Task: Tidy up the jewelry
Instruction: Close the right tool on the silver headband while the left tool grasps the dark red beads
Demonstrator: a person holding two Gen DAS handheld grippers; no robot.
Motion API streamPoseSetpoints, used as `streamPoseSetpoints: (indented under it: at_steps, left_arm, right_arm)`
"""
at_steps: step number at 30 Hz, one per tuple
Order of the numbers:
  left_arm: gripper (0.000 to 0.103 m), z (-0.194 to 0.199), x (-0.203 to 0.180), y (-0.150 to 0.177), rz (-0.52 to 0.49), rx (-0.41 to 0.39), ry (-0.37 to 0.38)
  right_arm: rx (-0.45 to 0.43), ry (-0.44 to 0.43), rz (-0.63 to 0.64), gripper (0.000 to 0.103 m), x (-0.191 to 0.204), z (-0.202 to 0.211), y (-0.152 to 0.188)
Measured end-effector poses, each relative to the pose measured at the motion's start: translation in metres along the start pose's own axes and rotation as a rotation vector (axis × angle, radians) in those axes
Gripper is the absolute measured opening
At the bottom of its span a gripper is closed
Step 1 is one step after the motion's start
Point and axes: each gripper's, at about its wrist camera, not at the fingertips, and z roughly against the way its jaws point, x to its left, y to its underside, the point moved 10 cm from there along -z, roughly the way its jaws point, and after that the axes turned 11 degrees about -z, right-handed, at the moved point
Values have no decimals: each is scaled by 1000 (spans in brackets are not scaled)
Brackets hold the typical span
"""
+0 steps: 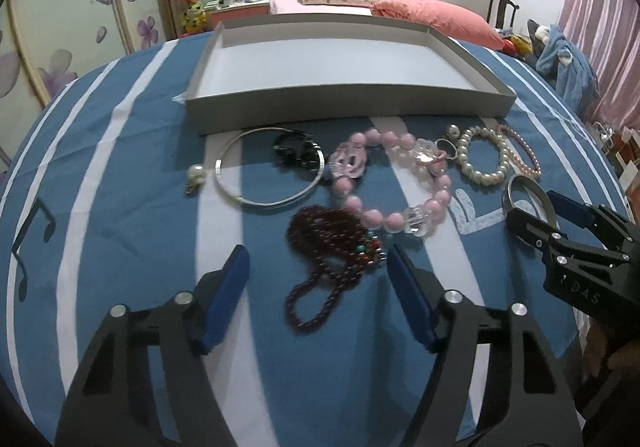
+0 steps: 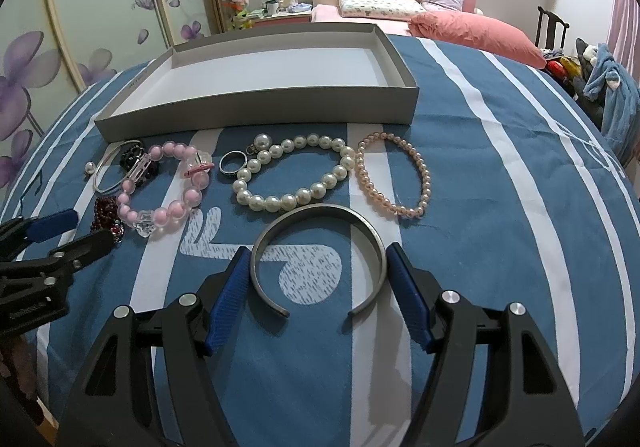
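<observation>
My left gripper (image 1: 316, 253) is open around a dark red bead bracelet (image 1: 336, 243) on the blue striped cloth; its right pad (image 1: 404, 287) is close to the beads and the left pad stands well clear. My right gripper (image 2: 316, 253) is shut on a grey metal cuff (image 2: 320, 209), with a blue pad against each side; the cuff's open ends face me. In the left wrist view the right gripper (image 1: 534, 205) shows at the right edge with the cuff (image 1: 516, 183). A shallow grey box (image 2: 256, 119) lies behind the jewelry, nothing in it.
Between the grippers and the box lie a pink bead bracelet (image 1: 376, 217), a white pearl bracelet (image 2: 280, 203), a peach pearl bracelet (image 2: 404, 211), a silver bangle (image 1: 260, 203), a black bead cluster (image 1: 296, 151), a ring (image 2: 230, 163) and a pearl earring (image 1: 196, 177).
</observation>
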Motion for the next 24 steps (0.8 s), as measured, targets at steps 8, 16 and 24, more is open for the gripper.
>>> streamPoseSetpoints:
  at_steps: [8,16,24]
  left_arm:
    - [36,-4,-8,-9,-24,-16,-17]
    - [14,4,5,4,-18,-40,-6]
    - [27,7,6,6,-4,-48,13]
  right_arm:
    - [-1,-4,-2,68,0,0,0]
    - [0,8,11,68,0,-1,0]
    - [6,29,21,73,2,-5,-1]
